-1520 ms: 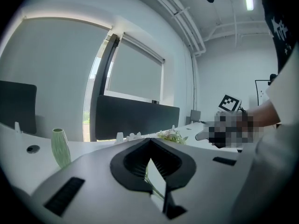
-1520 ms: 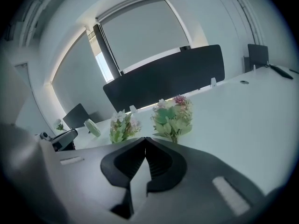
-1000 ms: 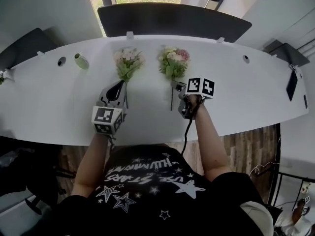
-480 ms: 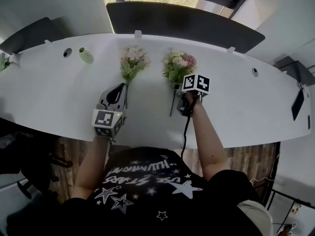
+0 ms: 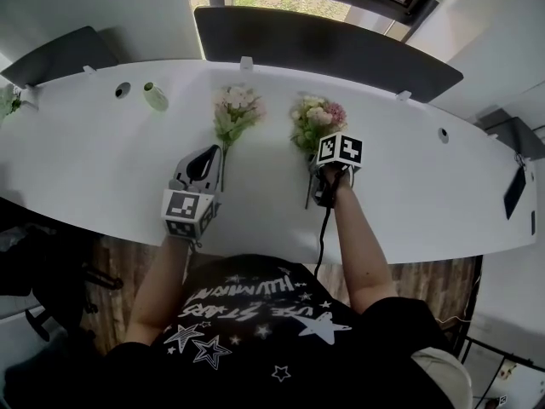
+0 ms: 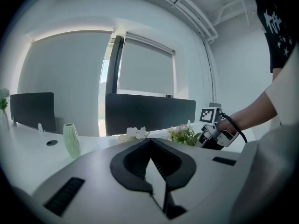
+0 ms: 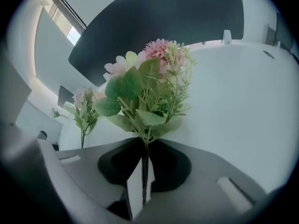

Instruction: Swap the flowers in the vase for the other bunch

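Moved: since a second ago our right gripper (image 7: 144, 169) has come down onto the pink bunch (image 5: 317, 119). Its jaws have just been closing, and the stem now stands between them. Our left gripper (image 6: 152, 164) has hardly shifted.
Right gripper: it pinches the pink bunch's stem just below the leaves, with both pads against it.
Left gripper: the jaws are pressed together with nothing between them. It rests over the near part of the table (image 5: 102, 160).
Bunches: we count two. The pale bunch (image 5: 234, 113) is on the left and the pink bunch on the right, side by side but apart, heads to the far side. The pale bunch lies flat on the table. We cannot tell whether the pink one has left it.
Vase: there is one, small and green (image 5: 155, 96). It stands upright at the far left, well apart from both bunches.
Grippers: two, one in each of our hands.
Holes: we see two round ones in the table, one (image 5: 123, 89) just left of the vase and one (image 5: 443, 133) far right.
Screen: one long dark screen (image 5: 341, 45) runs along the table's far edge.
In the way: the pale bunch lies between the vase and the pink bunch. The left gripper's tip sits just beside the pale bunch's stem. From the head view, the right gripper's cube hides the pink bunch's lower leaves.
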